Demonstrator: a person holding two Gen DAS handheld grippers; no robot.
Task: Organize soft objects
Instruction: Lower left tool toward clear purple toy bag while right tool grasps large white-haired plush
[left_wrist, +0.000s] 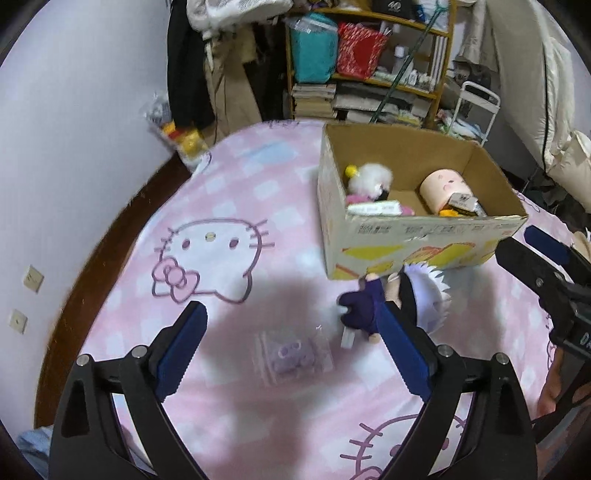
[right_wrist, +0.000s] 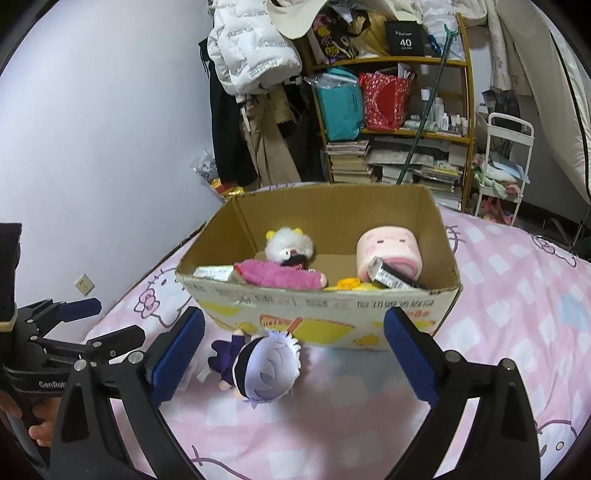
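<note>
Left wrist view: the left gripper (left_wrist: 291, 347) is spread wide and empty above the pink bedspread (left_wrist: 229, 184). A small clear packet (left_wrist: 291, 356) lies between its fingers; a purple doll (left_wrist: 373, 306) lies just beside the right finger, against the cardboard box (left_wrist: 417, 236).

Right wrist view: the right gripper (right_wrist: 295, 358) is spread, empty, framing the doll (right_wrist: 258, 365) before the box (right_wrist: 321, 314), near the bed's left edge. Recommended: centre the fingers on the doll's body, close gently, lift clear of the box wall.

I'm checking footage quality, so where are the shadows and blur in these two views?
Left wrist view: a broad dark shadow covers the pink cartoon-cat bedsheet around the small clear-wrapped purple packet, which looks soft; edges bend strongly. Right wrist view: sharper, with shadow under the printed cardboard box.
</note>
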